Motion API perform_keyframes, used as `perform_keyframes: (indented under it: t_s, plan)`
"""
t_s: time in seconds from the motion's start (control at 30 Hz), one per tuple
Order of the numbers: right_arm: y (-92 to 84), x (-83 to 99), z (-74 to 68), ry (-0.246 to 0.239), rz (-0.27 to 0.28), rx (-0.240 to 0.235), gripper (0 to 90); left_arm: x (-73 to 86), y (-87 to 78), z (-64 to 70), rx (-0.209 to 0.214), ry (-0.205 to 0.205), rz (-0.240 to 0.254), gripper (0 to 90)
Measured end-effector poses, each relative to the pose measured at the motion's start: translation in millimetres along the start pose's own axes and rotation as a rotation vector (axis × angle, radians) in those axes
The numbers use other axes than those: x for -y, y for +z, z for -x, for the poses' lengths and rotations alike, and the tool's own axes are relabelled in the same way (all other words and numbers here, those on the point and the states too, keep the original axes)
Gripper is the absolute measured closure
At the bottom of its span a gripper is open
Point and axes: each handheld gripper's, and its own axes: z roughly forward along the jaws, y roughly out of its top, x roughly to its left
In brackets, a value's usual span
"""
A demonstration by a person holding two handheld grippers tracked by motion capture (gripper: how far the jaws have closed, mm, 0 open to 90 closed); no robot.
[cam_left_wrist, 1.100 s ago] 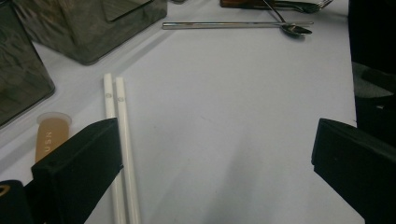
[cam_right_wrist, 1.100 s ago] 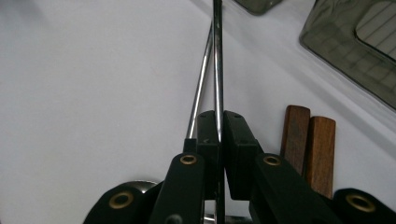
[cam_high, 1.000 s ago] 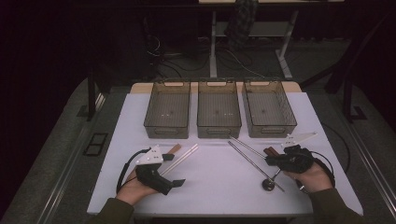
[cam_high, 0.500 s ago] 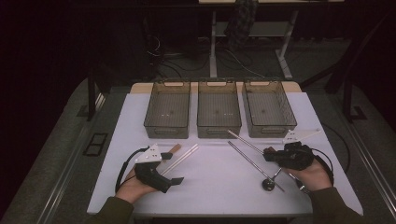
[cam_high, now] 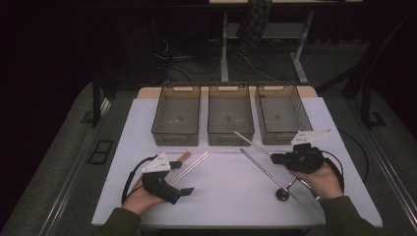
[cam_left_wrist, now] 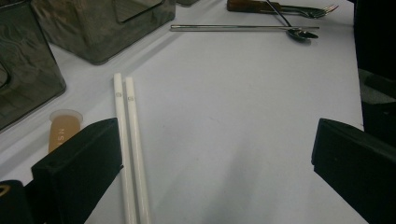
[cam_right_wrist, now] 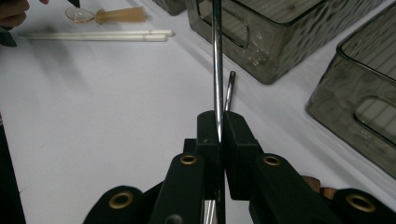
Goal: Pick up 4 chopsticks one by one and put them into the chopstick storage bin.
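The right tool [cam_high: 273, 158] is clamped on a thin metal chopstick [cam_right_wrist: 217, 70], its tip raised toward the three bins [cam_high: 230, 115] along the table's [cam_high: 226, 196] far edge, probably for sorting; its mate [cam_high: 265, 169] lies flat nearby. The left tool [cam_high: 184, 191] rests near the front edge, jaws apart, beside white chopsticks [cam_left_wrist: 130, 154]
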Motion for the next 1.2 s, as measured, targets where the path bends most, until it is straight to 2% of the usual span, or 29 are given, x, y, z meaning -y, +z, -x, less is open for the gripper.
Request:
perform_keyframes:
  t_s: [0.73, 1.2]
  plan:
    - [20.8, -29.0, -4.3, -0.001, 0.020, -0.007, 85.0, -1.3, 1.8, 1.8, 0.009, 0.004, 0.007, 0.5]
    - [35.2, -49.3, -11.6, -0.030, 0.020, -0.010, 85.0, -1.6, 1.0, 2.4, 0.011, 0.004, 0.013, 0.5]
